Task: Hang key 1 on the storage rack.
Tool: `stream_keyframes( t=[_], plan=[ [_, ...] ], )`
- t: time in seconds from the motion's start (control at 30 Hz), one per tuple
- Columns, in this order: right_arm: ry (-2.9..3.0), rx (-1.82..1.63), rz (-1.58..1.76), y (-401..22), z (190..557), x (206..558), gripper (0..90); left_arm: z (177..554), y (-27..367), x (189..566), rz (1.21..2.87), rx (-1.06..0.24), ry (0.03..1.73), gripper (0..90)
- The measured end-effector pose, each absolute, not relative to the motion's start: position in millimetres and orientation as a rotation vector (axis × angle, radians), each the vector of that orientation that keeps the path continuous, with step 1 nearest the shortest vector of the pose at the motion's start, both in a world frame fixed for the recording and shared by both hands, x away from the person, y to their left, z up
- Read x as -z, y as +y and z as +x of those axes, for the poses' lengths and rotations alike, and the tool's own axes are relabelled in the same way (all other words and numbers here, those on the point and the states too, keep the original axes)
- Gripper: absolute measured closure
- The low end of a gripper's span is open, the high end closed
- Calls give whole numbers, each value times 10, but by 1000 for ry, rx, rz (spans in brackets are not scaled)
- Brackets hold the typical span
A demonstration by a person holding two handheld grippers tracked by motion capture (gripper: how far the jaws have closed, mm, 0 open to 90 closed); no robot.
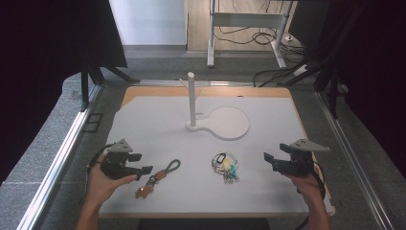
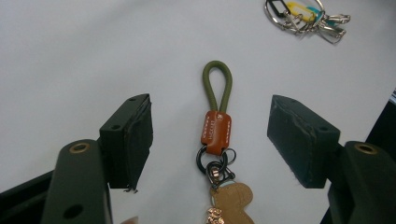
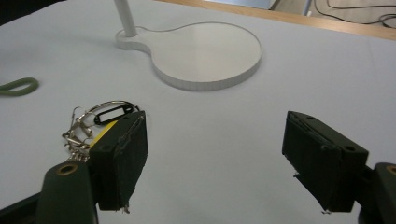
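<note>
I have both grippers low over the white mat, jaws spread wide, nothing between the pads of either. The left gripper (image 1: 141, 168) is the one that matters: the green cord keychain (image 1: 163, 173) lies just off its tips, toward three o'clock in the high view. Through the left gripper view the keychain (image 2: 216, 135) sits dead centre between my jaws, its long axis running six to twelve o'clock, with the green loop (image 2: 217, 84) at the far end, the brown leather band in the middle and the small charm (image 2: 232, 199) nearest me. So the jaws straddle the cord across its width, apart from it on both sides. I judge a short push forward and down would put the pads on either side of the leather band.

The right gripper (image 1: 269, 160) hangs well apart from that keychain; the bunch of keys (image 1: 225, 165) lies toward its nine o'clock. The white stand (image 1: 191, 98) is at twelve o'clock, far off.
</note>
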State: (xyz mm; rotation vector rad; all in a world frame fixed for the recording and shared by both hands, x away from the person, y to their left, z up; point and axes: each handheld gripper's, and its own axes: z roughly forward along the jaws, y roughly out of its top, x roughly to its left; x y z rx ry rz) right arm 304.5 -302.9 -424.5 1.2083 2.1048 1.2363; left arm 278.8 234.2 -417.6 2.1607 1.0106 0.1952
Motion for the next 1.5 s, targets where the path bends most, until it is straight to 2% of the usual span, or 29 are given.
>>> stream_keyframes(
  t=[0.23,0.9,1.5],
  plan=[
    [2117,-1231,1191,-3072,3049,4237,262,2771,2357,4184,2163,-196,1014,319],
    [2151,-1264,1165,-3139,3118,4299,285,2626,2501,4130,2151,-221,1052,321],
    [2184,-1241,1188,-3106,3107,4365,302,2862,2115,4233,2330,-170,1009,326]
  ],
)
